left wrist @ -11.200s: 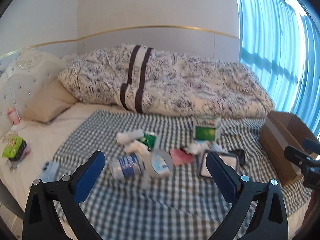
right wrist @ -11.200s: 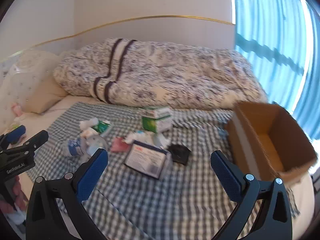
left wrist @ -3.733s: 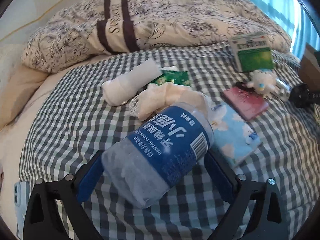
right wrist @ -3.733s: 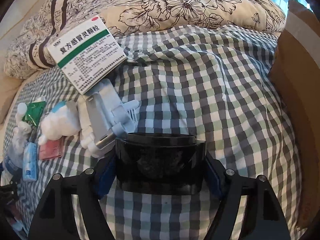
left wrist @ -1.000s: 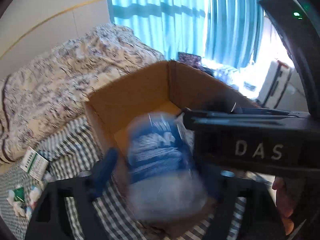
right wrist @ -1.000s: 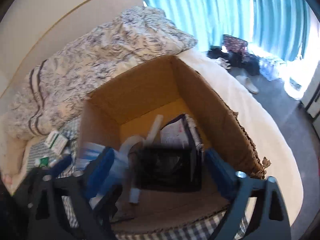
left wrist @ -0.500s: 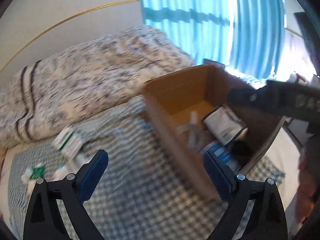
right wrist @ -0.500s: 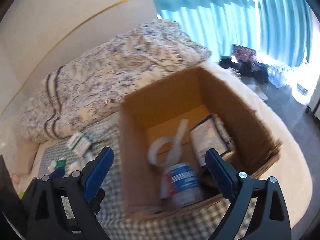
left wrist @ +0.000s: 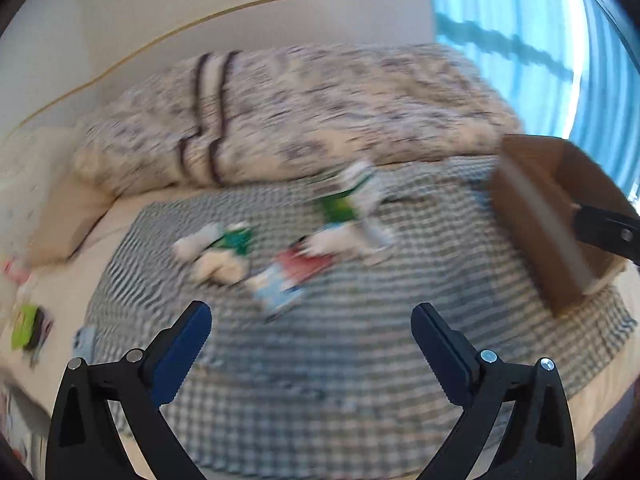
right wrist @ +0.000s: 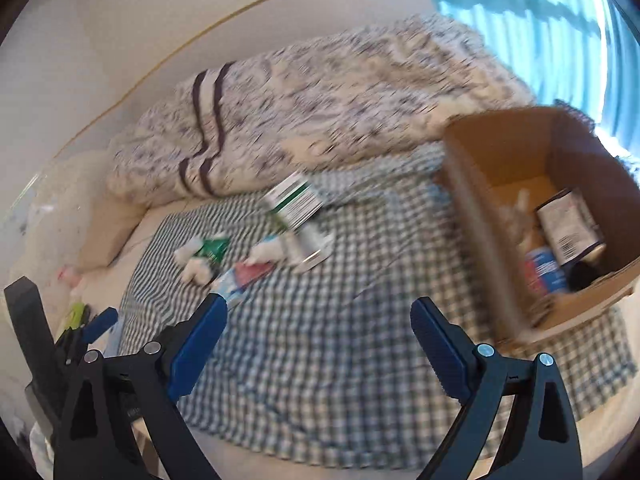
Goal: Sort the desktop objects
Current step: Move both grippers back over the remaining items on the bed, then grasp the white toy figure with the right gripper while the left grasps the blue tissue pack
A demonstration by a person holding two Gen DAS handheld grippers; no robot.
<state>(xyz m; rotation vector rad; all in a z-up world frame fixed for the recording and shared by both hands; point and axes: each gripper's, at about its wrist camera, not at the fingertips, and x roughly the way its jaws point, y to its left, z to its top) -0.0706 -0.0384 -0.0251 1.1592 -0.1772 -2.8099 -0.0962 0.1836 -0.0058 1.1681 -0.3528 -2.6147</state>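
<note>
Blue-labelled bottle point(right wrist: 545, 271) inside cardboard box point(right wrist: 480, 216); green-white carton point(right wrist: 294, 200) on checked blanket point(right wrist: 320, 340).

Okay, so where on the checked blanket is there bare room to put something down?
The near stretch of the checked blanket, between the clutter and the cardboard box, is bare. It is crowded farther back around the green-and-white medicine box, and the cardboard box already holds a blue-labelled bottle.

My left gripper point(left wrist: 311, 330) hangs with its blue-padded fingers point(left wrist: 182, 354) spread wide and nothing between them; my right gripper point(right wrist: 318, 326) is likewise splayed and empty; part of my left gripper point(right wrist: 96, 322) shows at the right camera's left edge.
</note>
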